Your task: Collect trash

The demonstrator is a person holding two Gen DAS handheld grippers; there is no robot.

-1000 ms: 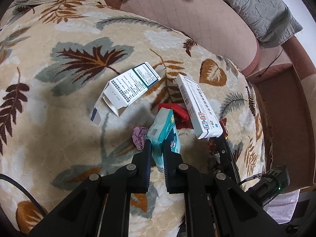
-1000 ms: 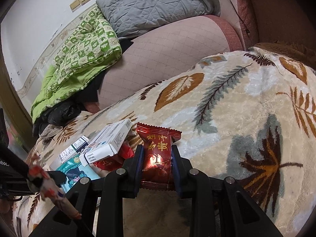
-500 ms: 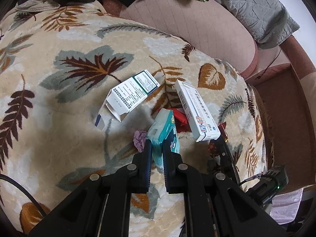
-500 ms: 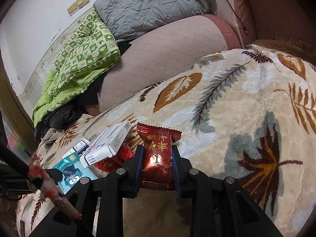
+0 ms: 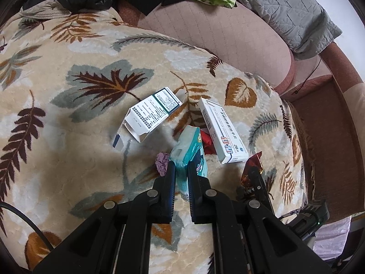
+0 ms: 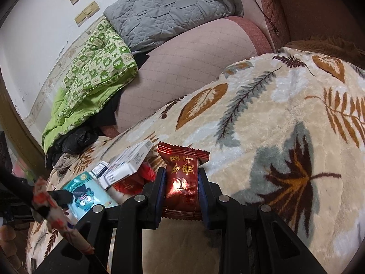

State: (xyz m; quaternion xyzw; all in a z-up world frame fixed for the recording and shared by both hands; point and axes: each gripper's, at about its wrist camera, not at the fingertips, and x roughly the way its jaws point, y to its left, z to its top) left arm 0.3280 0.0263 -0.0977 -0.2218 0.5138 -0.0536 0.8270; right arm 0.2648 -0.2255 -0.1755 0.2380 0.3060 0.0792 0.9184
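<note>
Left jaws clamp teal tissue pack (image 5: 189,150); right jaws clamp red wrapper (image 6: 182,182), lettering visible only right view.

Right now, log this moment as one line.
left gripper: shut on teal packet | right gripper: shut on red wrapper | two boxes remain

Both hand-held grippers, left (image 5: 181,169) and right (image 6: 181,178), are matte black linkages with round silver screws behind dark blue-edged fingers (image 6: 159,188). A black cable (image 5: 27,219) loops left of the left one.
</note>
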